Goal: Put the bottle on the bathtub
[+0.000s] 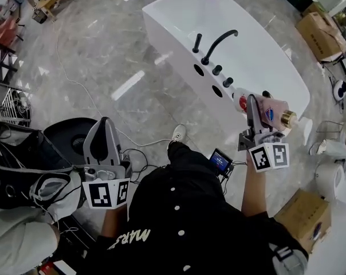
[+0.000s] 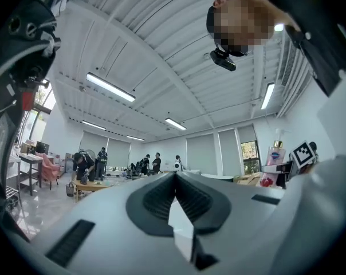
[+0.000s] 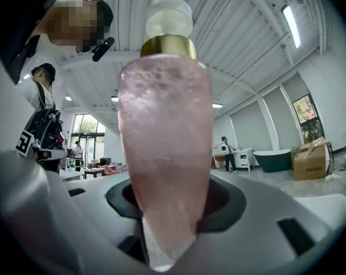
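Clamped in the right gripper (image 1: 254, 105), the pink bottle (image 1: 272, 112) is best stood upright on the bathtub (image 1: 181, 49) rim before being released; the left gripper (image 1: 104, 126) is held closed, empty.

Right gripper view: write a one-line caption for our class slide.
The right gripper clamps a pink pump bottle with a gold collar, seen against the white ceiling.

bottle (image 3: 164, 153) pump (image 3: 168, 7) cut off at top edge; label (image 1: 269, 114) too small to read
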